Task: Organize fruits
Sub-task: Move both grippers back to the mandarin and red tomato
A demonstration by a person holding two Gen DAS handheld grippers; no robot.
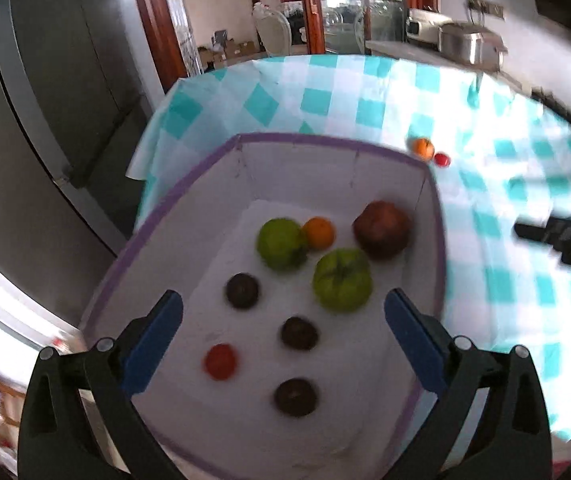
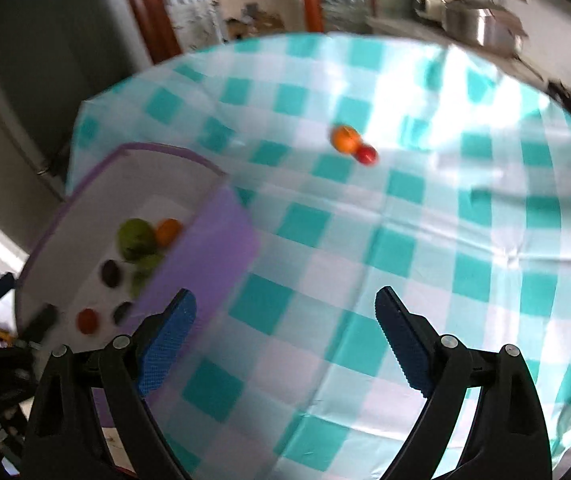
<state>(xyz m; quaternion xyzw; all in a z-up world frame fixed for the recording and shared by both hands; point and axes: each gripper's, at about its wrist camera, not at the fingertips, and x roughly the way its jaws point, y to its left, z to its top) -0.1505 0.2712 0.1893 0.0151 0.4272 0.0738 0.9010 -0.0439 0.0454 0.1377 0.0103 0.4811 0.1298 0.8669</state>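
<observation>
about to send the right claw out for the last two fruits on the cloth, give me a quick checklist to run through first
1. Right claw open and empty: ok, jaws stand wide apart with nothing between them.
2. Left claw free: ok, open above the box, holding nothing.
3. Targets located: ok, orange fruit and small red fruit lie on the checked tablecloth, touching each other.
4. Path clear: ok, only bare cloth lies between the right claw and the pair.
5. Space in the box: ok, bare white floor shows among the fruits inside.
6. Clean single grasp: cannot tell, the two touch and the picture is blurred.
</observation>
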